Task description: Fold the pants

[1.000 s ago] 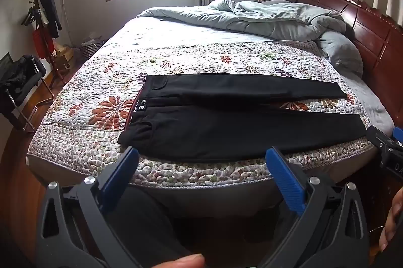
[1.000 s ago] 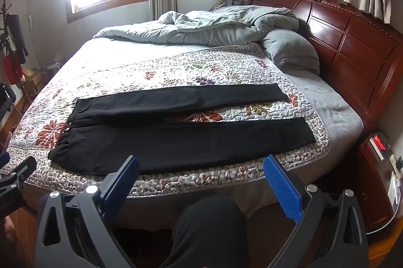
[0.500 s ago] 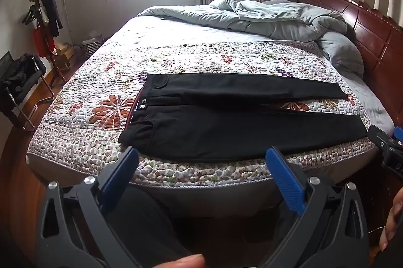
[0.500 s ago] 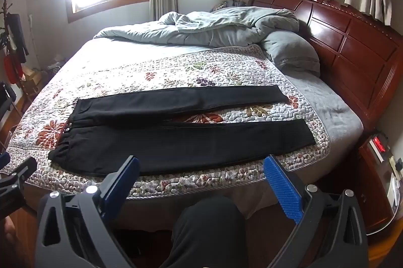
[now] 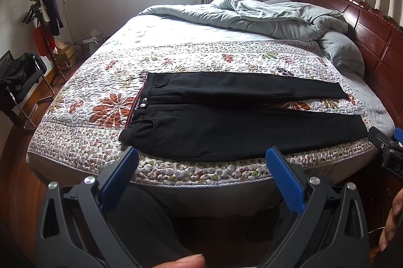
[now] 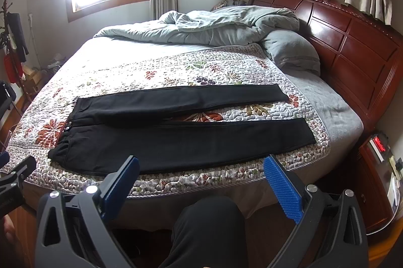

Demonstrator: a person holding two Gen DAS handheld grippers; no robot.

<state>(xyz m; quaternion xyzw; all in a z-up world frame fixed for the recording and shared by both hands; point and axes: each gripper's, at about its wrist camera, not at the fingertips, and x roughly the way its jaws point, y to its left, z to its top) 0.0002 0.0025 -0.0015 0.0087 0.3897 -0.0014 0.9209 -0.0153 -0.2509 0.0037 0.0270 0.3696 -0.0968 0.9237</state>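
Black pants [image 5: 226, 127] lie flat on the floral quilt, waistband to the left, both legs stretched rightward and slightly apart; in the right wrist view the pants [image 6: 181, 142] fill the near half of the bed. My left gripper [image 5: 201, 154] hangs open in front of the bed's near edge, below the waist end, holding nothing. My right gripper [image 6: 201, 164] is also open and empty, off the bed's edge below the legs. Each gripper shows at the border of the other's view.
The floral quilt [image 5: 95, 142] covers the bed, with a grey duvet [image 5: 264, 16] bunched at the far side and a pillow [image 6: 292, 51] by the wooden headboard [image 6: 352, 41]. A nightstand [image 6: 377, 179] stands at right. A coat rack [image 5: 42, 11] and chair [image 5: 20, 81] stand at left. The person's knee [image 6: 209, 225] is below.
Both grippers have edged slightly closer to the bed; the pants have not moved and both grippers stay open.
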